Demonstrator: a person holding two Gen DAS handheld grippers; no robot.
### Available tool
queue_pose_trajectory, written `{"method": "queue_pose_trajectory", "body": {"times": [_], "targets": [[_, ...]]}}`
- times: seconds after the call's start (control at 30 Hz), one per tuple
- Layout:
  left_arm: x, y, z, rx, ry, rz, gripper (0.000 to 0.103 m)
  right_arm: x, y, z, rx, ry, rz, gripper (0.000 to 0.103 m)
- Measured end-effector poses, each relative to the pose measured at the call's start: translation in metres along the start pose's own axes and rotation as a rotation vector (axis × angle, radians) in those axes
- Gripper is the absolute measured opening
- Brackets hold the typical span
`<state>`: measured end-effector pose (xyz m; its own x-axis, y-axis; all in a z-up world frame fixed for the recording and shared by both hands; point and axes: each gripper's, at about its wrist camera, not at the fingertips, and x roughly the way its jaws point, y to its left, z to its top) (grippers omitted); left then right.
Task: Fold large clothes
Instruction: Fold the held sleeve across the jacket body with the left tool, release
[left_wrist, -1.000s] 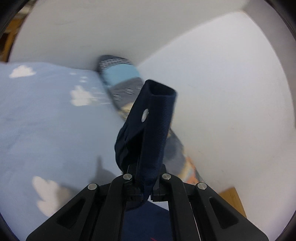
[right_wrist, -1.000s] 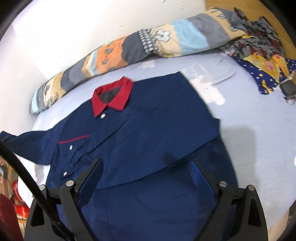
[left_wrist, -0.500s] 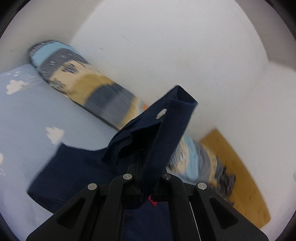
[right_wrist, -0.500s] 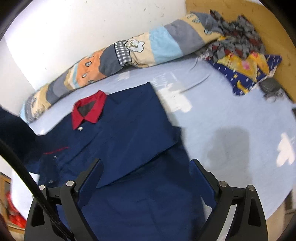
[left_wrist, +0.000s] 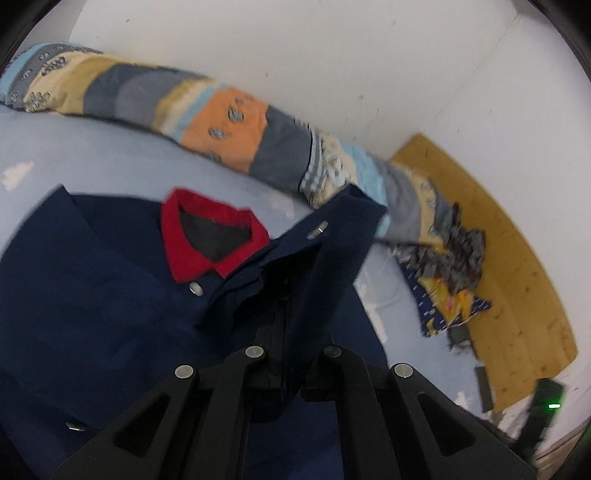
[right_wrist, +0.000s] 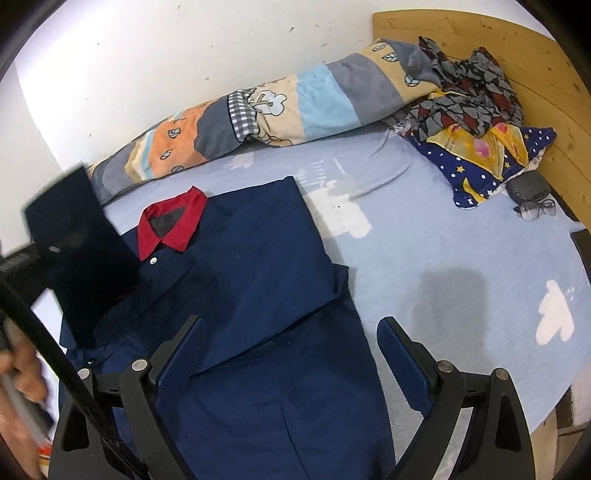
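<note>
A navy shirt (right_wrist: 258, 295) with a red collar (right_wrist: 173, 225) lies on the light blue bed sheet (right_wrist: 443, 258); its right side is folded in. My left gripper (left_wrist: 291, 332) is shut on the navy sleeve cuff (left_wrist: 332, 258) and holds it raised over the shirt's chest, near the red collar (left_wrist: 207, 236). The lifted sleeve shows at the left of the right wrist view (right_wrist: 77, 251). My right gripper (right_wrist: 291, 354) is open and empty, above the shirt's lower part.
A striped patchwork bolster (right_wrist: 280, 114) lies along the white wall. A heap of patterned clothes (right_wrist: 476, 110) sits by the wooden headboard (right_wrist: 554, 92), with glasses (right_wrist: 537, 210) beside it. A person's hand (right_wrist: 18, 369) shows at the far left.
My left gripper has swung the sleeve cuff from the bed's left side in over the shirt's chest. The right gripper has stayed open and drawn back a little.
</note>
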<state>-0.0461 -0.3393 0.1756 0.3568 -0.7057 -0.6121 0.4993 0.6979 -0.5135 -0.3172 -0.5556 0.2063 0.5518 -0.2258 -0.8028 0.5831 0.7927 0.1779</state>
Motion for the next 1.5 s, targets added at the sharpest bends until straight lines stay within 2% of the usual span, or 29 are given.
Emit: {"method": "queue_pose_trajectory", "body": {"times": [0.27,0.4,0.47,0.5,0.53,0.57,0.6,0.63,0.67,0.8,0.87,1.0,1.07,1.17,1.23,1.37,1.47,1.5], "targets": [[0.074,-0.064,-0.062,0.141,0.097,0.097,0.003,-0.003,-0.009,0.003,0.011,-0.01,-0.019,0.096],[0.108,-0.064,-0.082,0.144,0.163,0.149,0.005,0.0,-0.014,0.006,0.025,-0.002,-0.023,0.096],[0.118,-0.06,-0.093,0.14,0.199,0.175,0.013,0.002,-0.015,0.008,0.025,-0.001,-0.029,0.096],[0.121,-0.058,-0.095,0.145,0.209,0.18,0.013,0.003,-0.015,0.008,0.025,-0.001,-0.032,0.096],[0.124,-0.058,-0.1,0.161,0.213,0.192,0.02,0.003,-0.015,0.008,0.026,-0.001,-0.032,0.096],[0.123,-0.058,-0.103,0.173,0.221,0.176,0.043,0.004,-0.015,0.009,0.026,0.0,-0.03,0.096],[0.12,-0.059,-0.104,0.171,0.229,0.148,0.057,0.004,-0.015,0.009,0.025,0.001,-0.03,0.096],[0.115,-0.06,-0.105,0.166,0.232,0.121,0.079,0.004,-0.015,0.009,0.024,0.0,-0.032,0.096],[0.11,-0.062,-0.105,0.165,0.226,0.113,0.085,0.005,-0.014,0.009,0.021,0.0,-0.033,0.096],[0.08,-0.07,-0.099,0.203,0.195,0.041,0.085,0.007,-0.012,0.01,0.021,-0.001,-0.035,0.096],[0.063,-0.068,-0.09,0.231,0.151,0.056,0.085,0.008,-0.012,0.01,0.029,0.005,-0.027,0.096],[0.037,-0.035,-0.074,0.283,0.061,0.189,0.085,0.01,-0.008,0.01,0.022,0.007,-0.02,0.096],[0.028,-0.006,-0.066,0.279,0.057,0.274,0.085,0.011,-0.005,0.011,0.016,0.009,-0.018,0.096],[0.026,0.042,-0.066,0.277,0.111,0.425,0.085,0.015,-0.002,0.01,0.01,0.02,-0.017,0.096],[0.034,0.075,-0.079,0.29,0.219,0.502,0.085,0.018,0.0,0.01,0.012,0.028,-0.011,0.096],[0.012,0.081,-0.086,0.349,0.198,0.488,0.085,0.02,0.006,0.008,0.01,0.031,-0.003,0.096],[-0.016,0.078,-0.08,0.357,0.097,0.474,0.085,0.022,0.01,0.007,0.005,0.037,0.01,0.096],[-0.023,0.081,-0.078,0.35,0.088,0.471,0.085,0.022,0.011,0.006,0.002,0.037,0.012,0.096]]}}
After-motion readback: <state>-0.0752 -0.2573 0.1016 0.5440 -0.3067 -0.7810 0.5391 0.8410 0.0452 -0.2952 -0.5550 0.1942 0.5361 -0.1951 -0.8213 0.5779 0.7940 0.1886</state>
